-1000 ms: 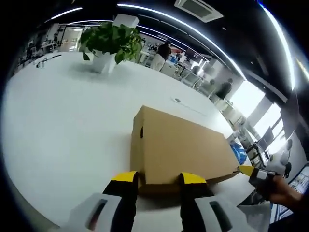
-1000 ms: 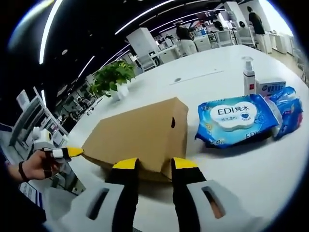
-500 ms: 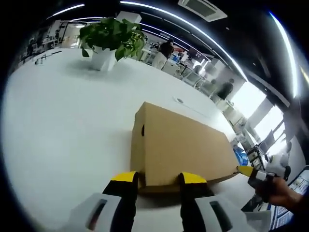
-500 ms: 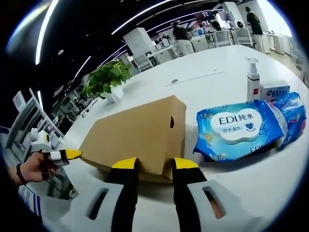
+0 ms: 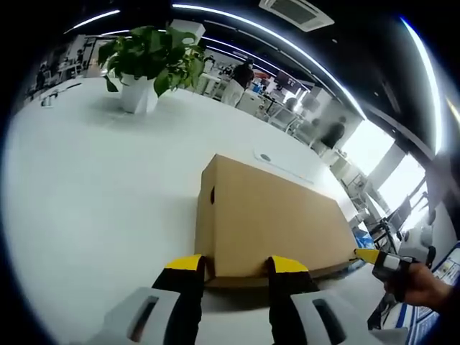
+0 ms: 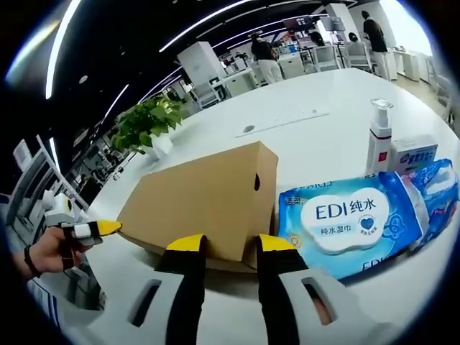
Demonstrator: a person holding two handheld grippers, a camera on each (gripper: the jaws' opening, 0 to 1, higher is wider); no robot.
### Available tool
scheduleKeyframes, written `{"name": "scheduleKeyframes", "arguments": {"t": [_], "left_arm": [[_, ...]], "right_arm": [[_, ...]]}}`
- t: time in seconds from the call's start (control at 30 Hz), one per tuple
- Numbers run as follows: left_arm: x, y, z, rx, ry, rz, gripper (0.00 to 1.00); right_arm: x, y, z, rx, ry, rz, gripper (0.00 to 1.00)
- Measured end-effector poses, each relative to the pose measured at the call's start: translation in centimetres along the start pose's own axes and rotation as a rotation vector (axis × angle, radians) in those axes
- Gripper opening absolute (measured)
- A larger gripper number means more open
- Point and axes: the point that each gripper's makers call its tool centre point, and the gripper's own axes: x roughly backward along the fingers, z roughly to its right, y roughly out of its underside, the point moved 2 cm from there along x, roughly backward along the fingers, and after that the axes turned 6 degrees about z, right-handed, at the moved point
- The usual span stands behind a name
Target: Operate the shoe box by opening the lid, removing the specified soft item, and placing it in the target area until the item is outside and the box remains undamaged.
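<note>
Brown cardboard shoe box (image 5: 269, 219), lid down, lies on the white round table (image 5: 86, 180). Left gripper (image 5: 236, 264) and right gripper (image 6: 231, 244) each stand spread at opposite ends, yellow tips against the lid's lower edge. Right gripper view adds a blue wet-wipes pack (image 6: 352, 223) just beside the box and a pump bottle (image 6: 378, 136); left gripper view shows a potted green plant (image 5: 147, 68) closer.

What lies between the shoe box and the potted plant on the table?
Bare white table: the left gripper view shows nothing between the shoe box and the potted plant.
</note>
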Motion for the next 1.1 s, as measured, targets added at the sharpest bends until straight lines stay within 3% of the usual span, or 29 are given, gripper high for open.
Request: {"name": "scheduleKeyframes", "arguments": {"t": [0.5, 0.63, 0.7, 0.83, 1.0, 1.1], "left_arm": [[-0.1, -0.1, 0.1, 0.014, -0.005, -0.013, 0.36], [0.0, -0.1, 0.2, -0.007, -0.003, -0.027, 0.36], [0.3, -0.3, 0.4, -0.035, 0.013, -0.005, 0.36], [1.3, -0.5, 0.4, -0.07, 0.019, 0.02, 0.42], [3.5, 0.4, 1.0, -0.181, 0.036, 0.011, 0.43], [4.6, 0.9, 1.8, -0.204, 0.041, 0.016, 0.43]], "right_arm": [[-0.1, -0.4, 0.2, 0.013, -0.008, -0.009, 0.26], [0.0, -0.4, 0.2, 0.014, -0.018, -0.006, 0.26], [0.3, -0.4, 0.3, 0.036, -0.017, -0.006, 0.27], [1.5, -0.7, 0.6, 0.079, -0.022, 0.013, 0.29], [5.2, -1.3, 2.4, 0.136, 0.03, 0.052, 0.36], [7.4, -1.4, 3.5, 0.187, 0.068, 0.084, 0.43]]}}
